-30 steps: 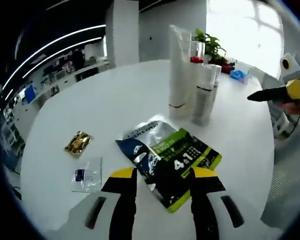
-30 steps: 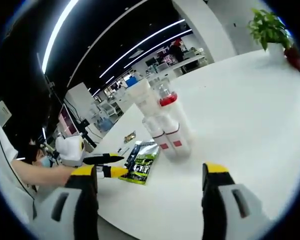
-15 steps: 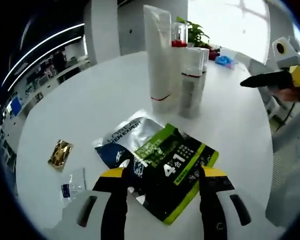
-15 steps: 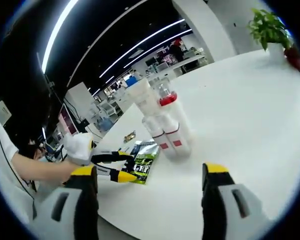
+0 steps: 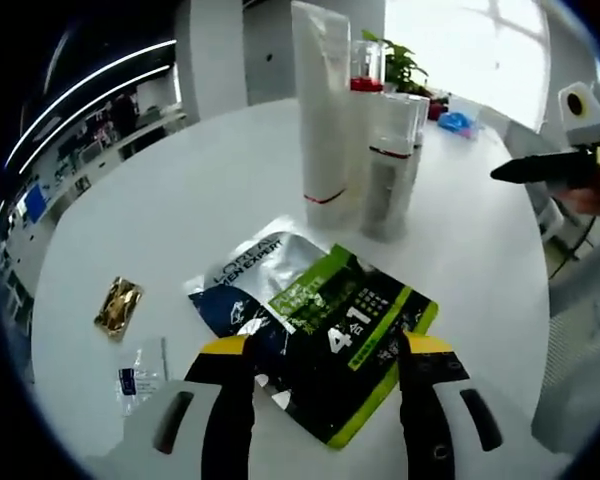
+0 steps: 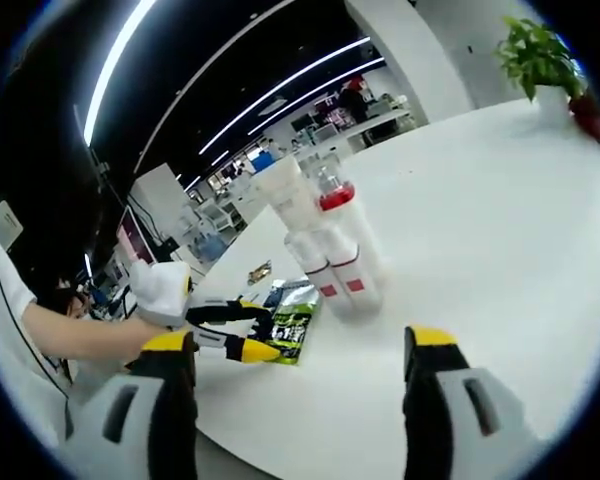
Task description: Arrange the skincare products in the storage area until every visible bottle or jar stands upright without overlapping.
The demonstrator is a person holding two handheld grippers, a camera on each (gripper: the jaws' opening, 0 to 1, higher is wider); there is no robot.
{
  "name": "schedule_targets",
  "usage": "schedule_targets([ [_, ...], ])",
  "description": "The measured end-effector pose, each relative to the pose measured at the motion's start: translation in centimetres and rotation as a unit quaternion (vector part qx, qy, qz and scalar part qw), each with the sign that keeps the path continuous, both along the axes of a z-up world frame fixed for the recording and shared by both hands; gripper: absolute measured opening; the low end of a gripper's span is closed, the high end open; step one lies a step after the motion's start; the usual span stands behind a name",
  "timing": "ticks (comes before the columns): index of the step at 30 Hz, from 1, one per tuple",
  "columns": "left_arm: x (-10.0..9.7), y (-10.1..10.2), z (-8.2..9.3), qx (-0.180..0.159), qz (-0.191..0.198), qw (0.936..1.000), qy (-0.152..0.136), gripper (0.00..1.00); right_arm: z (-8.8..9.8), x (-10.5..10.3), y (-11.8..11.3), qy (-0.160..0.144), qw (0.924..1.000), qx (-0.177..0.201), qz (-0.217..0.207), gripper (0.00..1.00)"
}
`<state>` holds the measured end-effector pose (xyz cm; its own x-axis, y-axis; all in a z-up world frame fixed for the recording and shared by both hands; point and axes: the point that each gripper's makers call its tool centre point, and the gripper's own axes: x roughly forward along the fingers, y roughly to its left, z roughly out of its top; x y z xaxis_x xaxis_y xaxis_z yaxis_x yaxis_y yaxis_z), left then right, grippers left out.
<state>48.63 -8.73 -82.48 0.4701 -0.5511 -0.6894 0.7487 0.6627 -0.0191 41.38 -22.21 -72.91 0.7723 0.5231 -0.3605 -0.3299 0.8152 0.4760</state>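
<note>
Left gripper (image 5: pixel 326 352) low over the near edge of the round white table (image 5: pixel 210 190), jaws spread wide and released, straddling the near end of a green-and-black sachet (image 5: pixel 352 335) lying flat; whether the yellow tips touch the foil cannot be told. Under that sachet, a silver-and-blue sachet (image 5: pixel 242 288), partly overlapped. Just beyond, toward the table's middle, a tight upright cluster: tall white tube (image 5: pixel 323 115) with a red band near its base, a red-capped clear bottle (image 5: pixel 366 72) behind it, and two slim white bottles (image 5: pixel 385 165) touching side by side. Well apart on the other side, near the table edge, a small gold packet (image 5: pixel 118 306) and a clear sample sachet (image 5: pixel 140 368), both flat. Broad bare tabletop beyond and beside the cluster; a potted plant (image 5: pixel 400 65) and a blue item (image 5: pixel 460 122) far back by the window. Right gripper (image 6: pixel 302 350) held off the table's near rim, jaws parted wide and grasping nothing, with open white surface stretching ahead to the far edge. In the right gripper view, left gripper's jaws seen open around the sachets at the table's rim, a gloved hand (image 6: pixel 160 292) behind them.
</note>
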Motion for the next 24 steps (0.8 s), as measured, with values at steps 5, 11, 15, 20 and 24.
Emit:
schedule_targets([
  [5, -0.03, -0.01, 0.04, 0.001, 0.000, 1.0000, 0.001, 0.55, -0.05, 0.00, -0.03, 0.000, 1.0000, 0.000, 0.000, 0.87],
  [11, -0.07, -0.01, 0.06, 0.003, 0.000, 1.0000, 0.003, 0.55, -0.05, 0.00, -0.05, 0.000, 1.0000, -0.001, -0.001, 0.86],
  [15, -0.12, -0.03, 0.10, 0.005, -0.002, 1.0000, 0.005, 0.56, 0.01, 0.03, -0.09, -0.001, 1.0000, -0.002, -0.002, 0.86],
  [20, -0.16, -0.15, 0.09, 0.010, -0.007, 0.9999, 0.010, 0.58, 0.16, 0.08, -0.14, -0.002, 1.0000, -0.004, -0.003, 0.86],
  [24, -0.05, -0.22, 0.23, 0.010, -0.004, 0.9999, 0.011, 0.58, 0.48, -0.01, -0.07, -0.004, 1.0000, -0.006, -0.003, 0.86],
])
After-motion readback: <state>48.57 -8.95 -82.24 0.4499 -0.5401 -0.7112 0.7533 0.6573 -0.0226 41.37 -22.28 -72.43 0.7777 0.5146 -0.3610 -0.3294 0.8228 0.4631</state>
